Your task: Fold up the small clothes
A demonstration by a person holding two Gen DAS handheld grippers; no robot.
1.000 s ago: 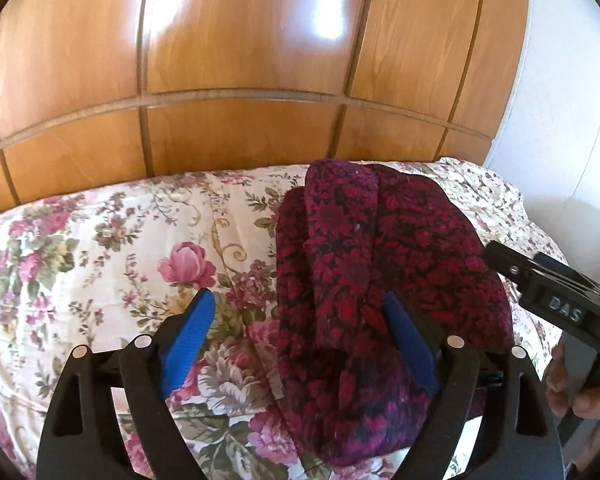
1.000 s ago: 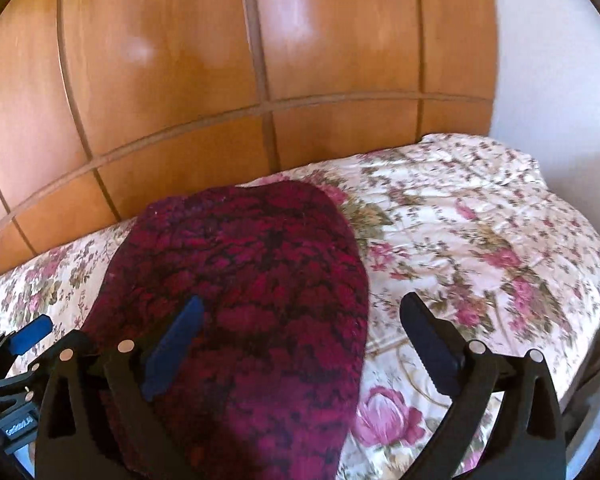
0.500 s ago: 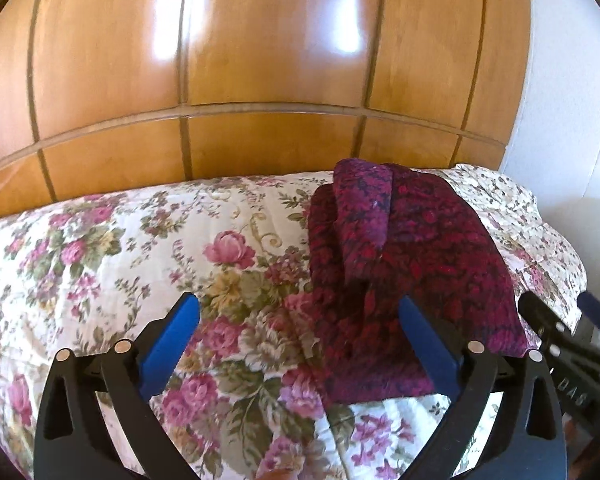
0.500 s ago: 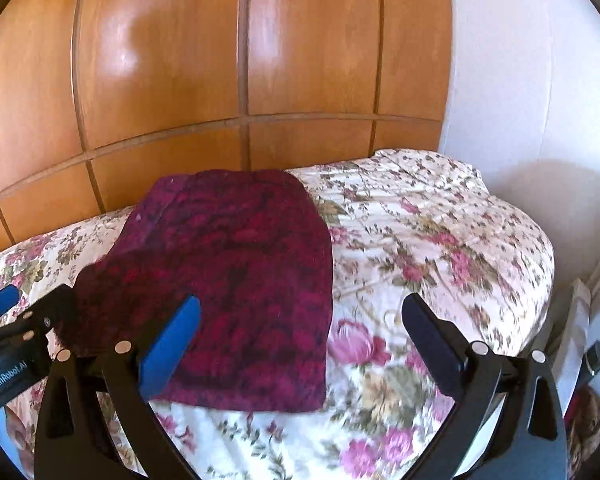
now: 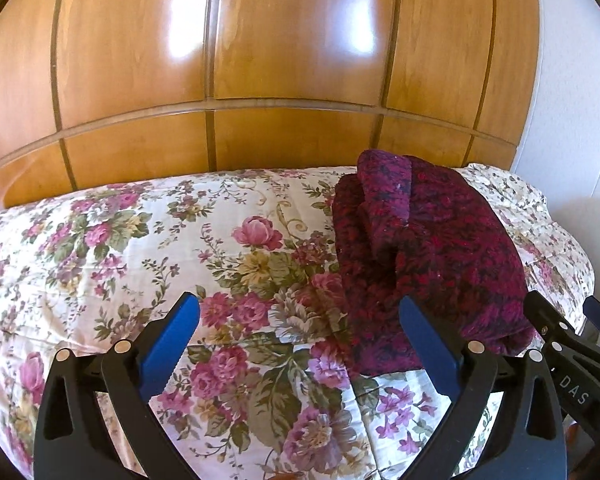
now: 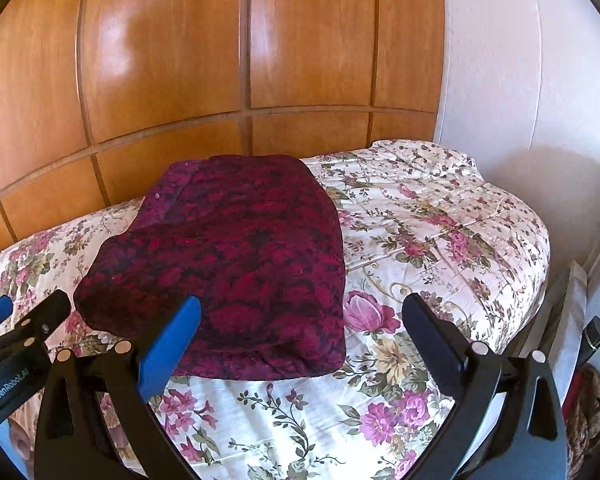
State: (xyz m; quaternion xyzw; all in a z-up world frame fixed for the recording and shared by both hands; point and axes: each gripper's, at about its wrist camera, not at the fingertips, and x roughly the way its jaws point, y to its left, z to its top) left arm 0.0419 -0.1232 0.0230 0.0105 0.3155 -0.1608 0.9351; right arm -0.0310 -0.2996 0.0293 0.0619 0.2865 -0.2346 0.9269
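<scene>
A folded dark red and black patterned garment lies on the floral bedspread, with a narrower flap folded over its far left part. In the right wrist view the same garment forms a flat rectangle on the bedspread. My left gripper is open above the bedspread, just short of the garment's near left corner, nothing between its blue pads. My right gripper is open too, held before the garment's near right corner, not touching it.
A wooden panelled headboard runs behind the bed. A white wall stands to the right. The bed's right edge drops off by a white board and a basket-like thing. Each gripper shows at the other view's edge.
Both grippers have drawn back from the garment and now stand clear of it. The left gripper, which straddled the cloth a second ago, has nothing between its pads now.
</scene>
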